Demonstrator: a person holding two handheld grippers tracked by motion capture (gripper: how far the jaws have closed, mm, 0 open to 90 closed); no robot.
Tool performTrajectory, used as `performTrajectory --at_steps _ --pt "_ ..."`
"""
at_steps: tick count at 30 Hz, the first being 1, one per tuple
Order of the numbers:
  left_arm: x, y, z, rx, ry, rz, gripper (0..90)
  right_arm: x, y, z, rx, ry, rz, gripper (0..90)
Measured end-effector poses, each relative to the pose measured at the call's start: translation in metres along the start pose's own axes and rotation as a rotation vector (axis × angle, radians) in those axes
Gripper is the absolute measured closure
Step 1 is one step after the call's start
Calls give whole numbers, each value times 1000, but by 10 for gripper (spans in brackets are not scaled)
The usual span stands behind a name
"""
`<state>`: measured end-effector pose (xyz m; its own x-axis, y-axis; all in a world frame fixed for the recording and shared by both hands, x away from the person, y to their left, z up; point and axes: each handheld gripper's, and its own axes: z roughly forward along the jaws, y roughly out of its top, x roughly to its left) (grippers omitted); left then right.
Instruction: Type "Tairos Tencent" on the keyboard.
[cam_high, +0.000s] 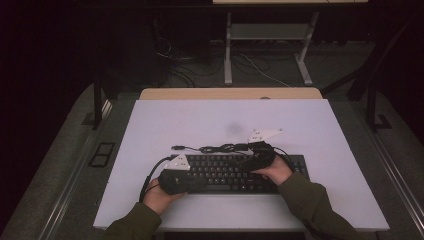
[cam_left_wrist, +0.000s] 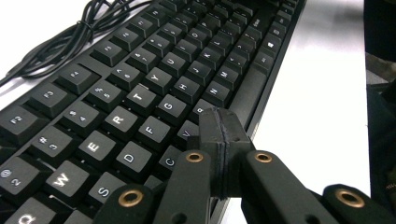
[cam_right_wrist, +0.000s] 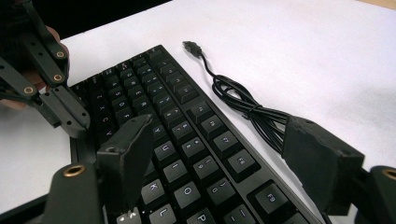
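Dark room, white counter (cam_high: 150, 125) carrying keyboard (cam_high: 225, 172) and cable (cam_high: 215, 148); left claw (cam_left_wrist: 219, 122) closed empty, right claw (cam_right_wrist: 219, 158) apparently wide open.

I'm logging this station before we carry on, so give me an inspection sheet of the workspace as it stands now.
Surface: white table top, bare behind the keyboard.
Job's things: black keyboard lying flat near the person's edge.
Clutter: nothing seen.
Grippers: left gripper shut, empty, tips over the keyboard's front edge near the V key; right gripper open, jaws straddling the keyboard's upper rows.
Cables: keyboard cable bunched behind the keyboard, USB plug loose on the table.
Surroundings: dark room, desk frame and floor wires behind.
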<state>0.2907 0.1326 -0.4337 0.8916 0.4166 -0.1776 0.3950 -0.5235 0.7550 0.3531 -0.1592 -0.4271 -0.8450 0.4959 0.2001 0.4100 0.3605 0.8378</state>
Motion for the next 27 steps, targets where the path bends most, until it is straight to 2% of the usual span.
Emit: performTrajectory --at_steps 6,12,14,20,27 --pt "-1 -1 4 20 -5 8 890 -1 0 0 2 -4 -3 246" --pt "-1 -1 5 17 -12 7 890 0 0 0 2 -5 1 246" --pt "-1 -2 6 31 -6 13 889 0 0 0 4 -6 0 246" --pt "-1 -1 6 32 -6 14 890 0 0 0 5 -6 0 246" --pt "0 0 2 6 -5 6 889 0 0 -1 0 -4 -1 246"
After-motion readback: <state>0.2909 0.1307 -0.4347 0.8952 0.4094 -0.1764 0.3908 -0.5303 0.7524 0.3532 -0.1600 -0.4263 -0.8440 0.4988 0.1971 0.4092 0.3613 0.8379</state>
